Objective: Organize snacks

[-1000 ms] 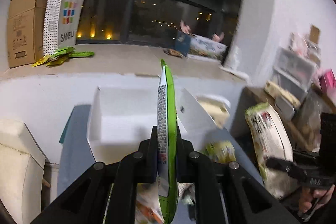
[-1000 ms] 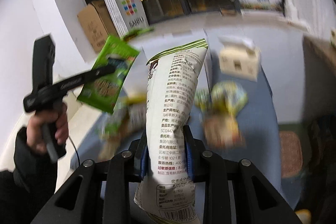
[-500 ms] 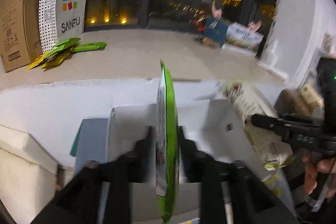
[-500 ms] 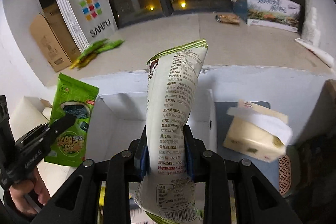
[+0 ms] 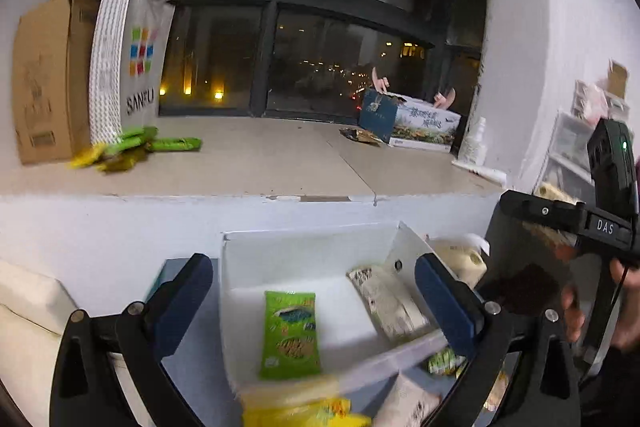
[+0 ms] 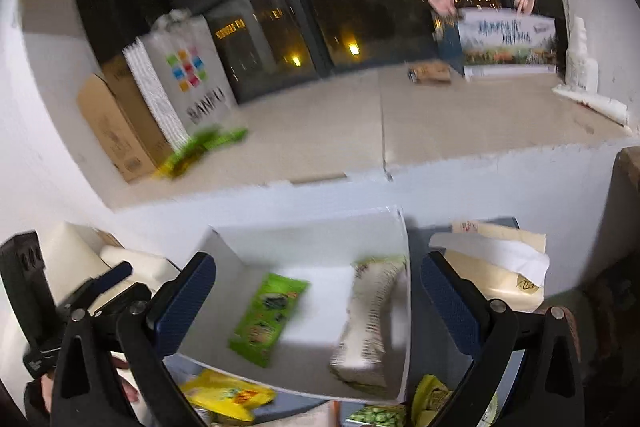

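My left gripper spread wide, empty; right gripper same. Green snack packet and pale snack bag lie flat in white box, between fingers, apart.

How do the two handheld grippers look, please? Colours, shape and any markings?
Both are black plastic. The left gripper and right gripper have dark blue textured pads and silver screws. Seen from the left camera, the right one's body reads "DAS" and has a green light.
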Action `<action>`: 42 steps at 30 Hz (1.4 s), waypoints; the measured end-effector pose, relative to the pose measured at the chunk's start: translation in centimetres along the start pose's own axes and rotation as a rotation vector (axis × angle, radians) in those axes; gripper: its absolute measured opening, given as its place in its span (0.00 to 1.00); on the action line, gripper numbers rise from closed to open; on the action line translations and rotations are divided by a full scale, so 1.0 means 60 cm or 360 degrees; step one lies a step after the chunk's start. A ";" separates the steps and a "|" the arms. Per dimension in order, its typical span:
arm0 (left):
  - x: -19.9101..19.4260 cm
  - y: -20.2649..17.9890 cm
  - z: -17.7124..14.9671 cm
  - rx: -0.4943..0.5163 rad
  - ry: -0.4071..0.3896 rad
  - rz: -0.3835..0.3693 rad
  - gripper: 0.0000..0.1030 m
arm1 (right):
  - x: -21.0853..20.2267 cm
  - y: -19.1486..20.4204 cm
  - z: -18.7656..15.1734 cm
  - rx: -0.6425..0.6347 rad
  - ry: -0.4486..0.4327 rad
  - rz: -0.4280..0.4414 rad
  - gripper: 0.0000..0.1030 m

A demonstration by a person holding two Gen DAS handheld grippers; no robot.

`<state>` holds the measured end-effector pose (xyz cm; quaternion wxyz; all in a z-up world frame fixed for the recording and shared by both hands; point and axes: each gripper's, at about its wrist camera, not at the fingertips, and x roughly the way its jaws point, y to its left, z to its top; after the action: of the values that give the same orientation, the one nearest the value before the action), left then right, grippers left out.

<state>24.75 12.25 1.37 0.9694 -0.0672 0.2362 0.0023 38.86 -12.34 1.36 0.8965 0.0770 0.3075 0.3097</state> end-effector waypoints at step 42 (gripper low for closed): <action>-0.243 -0.033 -0.276 -0.0141 0.0254 -0.0090 1.00 | 0.008 0.033 -0.390 -0.0302 0.0672 -0.0050 0.99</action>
<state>4.26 8.53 -6.27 0.9432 -0.1166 0.3105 -0.0199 24.12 -11.69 -16.91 0.8202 -0.0788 0.4588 0.3324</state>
